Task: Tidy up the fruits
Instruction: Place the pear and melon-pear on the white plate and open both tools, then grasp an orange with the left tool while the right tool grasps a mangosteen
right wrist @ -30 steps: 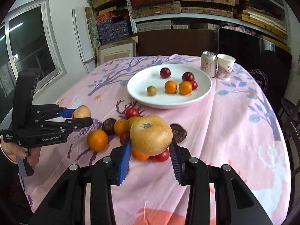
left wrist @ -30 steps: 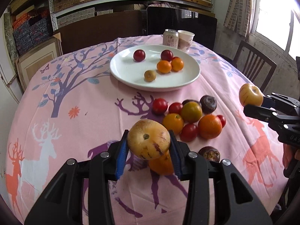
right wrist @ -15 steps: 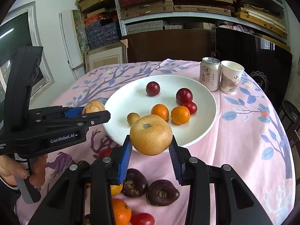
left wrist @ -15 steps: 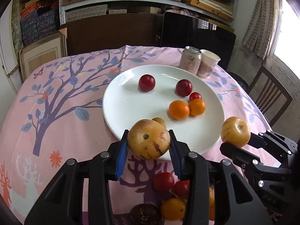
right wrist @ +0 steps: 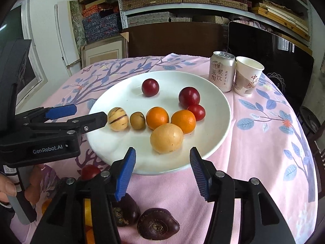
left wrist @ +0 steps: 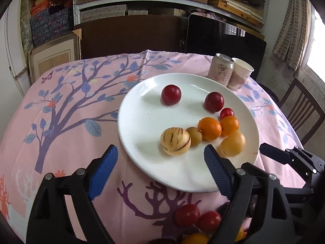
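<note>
Fruit is gathering on a white plate (right wrist: 221, 122) sitting on a pink tree-print tablecloth (right wrist: 264, 152). The left gripper (left wrist: 160, 162) is hovering at the plate's near rim with its blue-padded jaws spread wide and holding nothing, a striped yellow melon (left wrist: 175, 141) lying on the plate just beyond them, touching a small brown fruit (left wrist: 194, 135). The right gripper (right wrist: 162, 165) is likewise gaping empty, a smooth yellow fruit (right wrist: 166, 138) resting on the plate just ahead of its pads. Two oranges (right wrist: 157, 118), two dark red plums (right wrist: 150, 87) and a cherry tomato (right wrist: 196, 112) are sharing the plate. Tomatoes (left wrist: 186, 214) and dark purple fruits (right wrist: 157, 226) are waiting on the cloth nearby, while a drink can (right wrist: 221, 74) and a paper cup (right wrist: 247, 76) are standing side by side behind the plate.
</note>
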The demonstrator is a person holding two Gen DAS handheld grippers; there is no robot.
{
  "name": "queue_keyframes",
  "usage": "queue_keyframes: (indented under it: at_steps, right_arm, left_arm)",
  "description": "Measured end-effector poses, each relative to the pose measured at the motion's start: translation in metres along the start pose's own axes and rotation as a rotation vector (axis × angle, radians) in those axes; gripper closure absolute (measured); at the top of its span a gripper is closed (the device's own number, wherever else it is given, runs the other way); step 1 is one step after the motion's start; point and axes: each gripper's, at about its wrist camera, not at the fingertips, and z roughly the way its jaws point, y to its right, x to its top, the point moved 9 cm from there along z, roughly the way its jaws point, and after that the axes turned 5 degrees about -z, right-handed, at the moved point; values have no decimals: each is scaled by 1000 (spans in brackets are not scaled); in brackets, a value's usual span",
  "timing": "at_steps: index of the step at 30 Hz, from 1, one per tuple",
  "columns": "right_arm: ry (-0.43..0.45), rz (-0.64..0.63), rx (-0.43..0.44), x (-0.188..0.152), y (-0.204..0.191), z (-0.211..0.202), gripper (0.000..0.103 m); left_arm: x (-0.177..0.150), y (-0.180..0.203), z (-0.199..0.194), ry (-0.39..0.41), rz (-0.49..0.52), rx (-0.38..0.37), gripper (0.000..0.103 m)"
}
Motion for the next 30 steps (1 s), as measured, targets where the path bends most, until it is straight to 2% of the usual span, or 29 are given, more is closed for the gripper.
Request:
queue_keyframes:
  at_steps: [10, 12, 19, 23, 26, 28, 30]
  right_arm:
    - [-4, 21, 22, -35, 8, -44, 42]
    - [-4, 20, 16, -44, 7, -52, 34]
    - [-7, 3, 34, -72, -10, -75, 33]
    - [12, 0, 37, -85, -20, -89, 22]
    - [40, -13, 1, -91, -22, -98, 20]
    - [32, -6, 22, -95, -24, -100, 20]
    - [27, 4, 40, -99, -26, -102, 20]
  left_arm:
    - [-37, -1, -44, -9, 68, -12, 18]
    - [-49, -1, -52, -13, 78, -17, 18]
    - [-92, 0, -73, -63, 98, -29, 18]
    - [-115, 0, -81, -100, 103, -33, 18]
    - [-135, -1, -81, -123, 102, -26, 19]
    - [-147, 2, -76, -146, 121, -34, 29]
    - [-161, 2, -65, -202, 132, -38, 52]
